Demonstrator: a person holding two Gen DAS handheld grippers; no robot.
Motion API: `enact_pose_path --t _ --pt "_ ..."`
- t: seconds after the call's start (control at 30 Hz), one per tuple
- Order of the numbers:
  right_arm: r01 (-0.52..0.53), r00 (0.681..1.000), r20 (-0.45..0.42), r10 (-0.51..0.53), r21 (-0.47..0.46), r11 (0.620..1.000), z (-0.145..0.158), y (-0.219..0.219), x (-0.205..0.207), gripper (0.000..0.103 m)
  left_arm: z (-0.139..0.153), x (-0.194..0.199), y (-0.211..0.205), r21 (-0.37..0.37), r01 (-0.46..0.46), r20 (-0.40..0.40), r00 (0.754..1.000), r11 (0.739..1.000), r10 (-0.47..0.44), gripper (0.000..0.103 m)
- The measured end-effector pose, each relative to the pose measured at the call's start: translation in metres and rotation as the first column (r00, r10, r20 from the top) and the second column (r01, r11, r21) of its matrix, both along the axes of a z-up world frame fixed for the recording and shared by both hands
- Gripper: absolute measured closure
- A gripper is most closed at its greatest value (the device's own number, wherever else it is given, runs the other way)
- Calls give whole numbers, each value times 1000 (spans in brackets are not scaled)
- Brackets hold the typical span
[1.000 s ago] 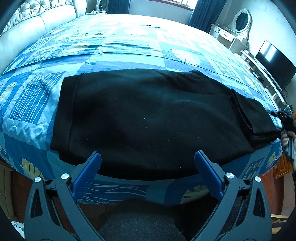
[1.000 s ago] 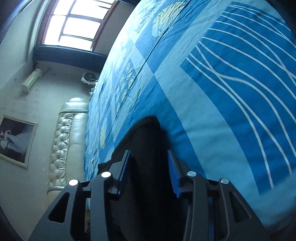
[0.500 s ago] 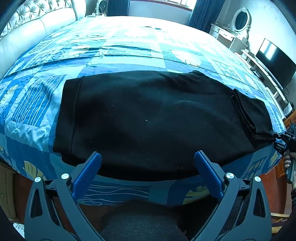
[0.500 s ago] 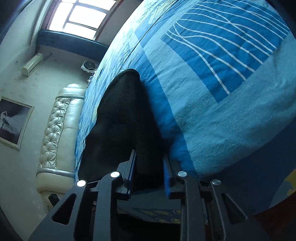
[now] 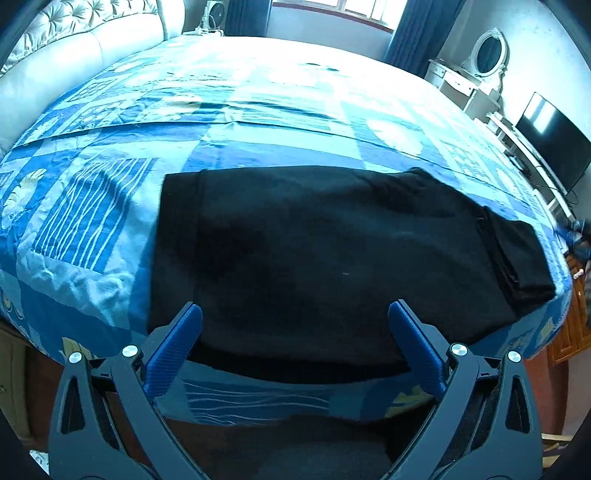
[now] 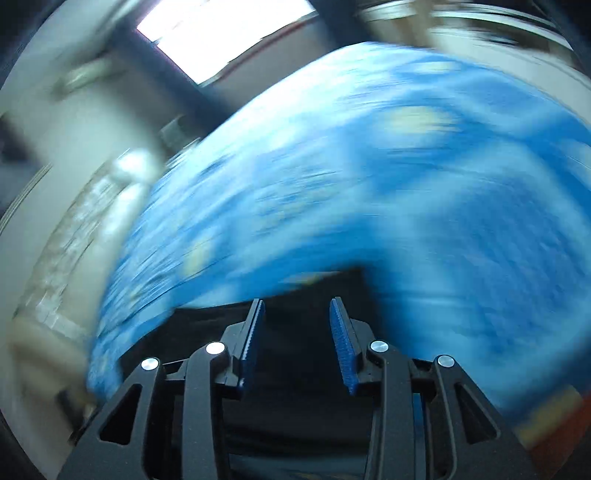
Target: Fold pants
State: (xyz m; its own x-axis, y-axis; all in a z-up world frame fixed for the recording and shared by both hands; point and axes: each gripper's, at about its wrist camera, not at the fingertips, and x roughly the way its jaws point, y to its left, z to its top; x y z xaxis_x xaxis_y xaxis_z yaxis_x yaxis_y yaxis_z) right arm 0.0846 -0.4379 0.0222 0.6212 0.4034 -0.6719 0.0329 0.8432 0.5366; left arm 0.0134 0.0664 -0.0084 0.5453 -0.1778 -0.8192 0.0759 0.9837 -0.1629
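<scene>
Jaws of right gripper (image 6: 295, 314) just opened, off pants (image 5: 332, 266) hem.

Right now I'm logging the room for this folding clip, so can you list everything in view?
pants: one, black, flat across the near part of the bed, one end folded over at the right
bedspread: one, blue patchwork, covering the bed
headboard: one, pale tufted, far left
window: one, bright, far wall
curtains: dark blue, beside the window
dressing table: one, white with oval mirror, far right
television: one, black, right wall
left claw: one, black with blue pads, open above the pants' near edge
right claw: one, black with blue pads, jaws apart, just been opening, over the pants; view blurred
</scene>
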Motion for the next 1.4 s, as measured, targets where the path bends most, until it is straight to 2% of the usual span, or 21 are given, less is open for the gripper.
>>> enact_pose_path --t 0.07,0.2,0.3,0.37,0.47,0.53,0.57,0.6,0.67,0.73,0.87,0.97,1.07,1.1,1.13,1.2,1.4 --pt "-180 983 -26 180 6 984 -9 58 46 58 -4 3 6 -8 -8 -13 1000 1000 8 2" --pt "-372 922 -123 367 -25 928 -41 144 106 58 -12 5 14 -15 -14 -37 999 1000 13 2" --pt "-431 889 -179 421 -19 902 -67 187 147 58 -17 6 18 -21 -14 -51 999 1000 13 2" --pt "-444 878 -203 433 -9 896 -75 200 161 58 -18 6 21 -33 -12 -56 998 999 11 2" --pt "-487 845 -258 468 -11 873 -88 219 170 58 -22 7 24 -50 -10 -67 998 999 7 2" --pt "-532 820 -254 513 -7 847 -87 229 171 83 -25 8 26 -61 -10 -74 997 998 6 2" --pt "-541 819 -249 517 -32 841 -85 230 169 89 -26 8 27 -67 -11 -76 997 998 6 2" --pt "-543 823 -244 513 -71 837 -83 235 171 91 -27 9 28 -71 -11 -77 997 997 5 2" --pt "-523 839 -228 494 -92 847 -83 238 178 96 -28 8 29 -73 -6 -74 997 997 1 2" --pt "-484 860 -228 457 -76 872 -89 231 184 98 -30 8 29 -66 -3 -70 998 998 -1 2" --pt "-433 877 -234 419 -9 901 -98 225 191 98 -31 8 31 -53 3 -65 998 999 -6 2" --pt "-393 904 -202 376 -51 918 -88 226 188 98 -30 8 37 -69 -14 -67 998 998 10 2" --pt "-323 940 -124 317 -38 945 -63 217 169 95 -29 7 45 -83 -30 -67 997 996 25 2" --pt "-303 949 -100 300 -22 953 -55 214 160 91 -28 6 47 -88 -34 -64 998 996 28 2" --pt "-280 957 -77 279 -9 960 -49 212 150 77 -27 6 49 -92 -36 -62 998 995 30 2" --pt "-251 967 -37 251 21 968 -38 211 122 57 -22 4 57 -118 -36 -50 998 992 30 2" --pt "-225 974 4 225 74 972 -29 206 40 53 -12 9 101 -251 -52 6 998 967 55 2"
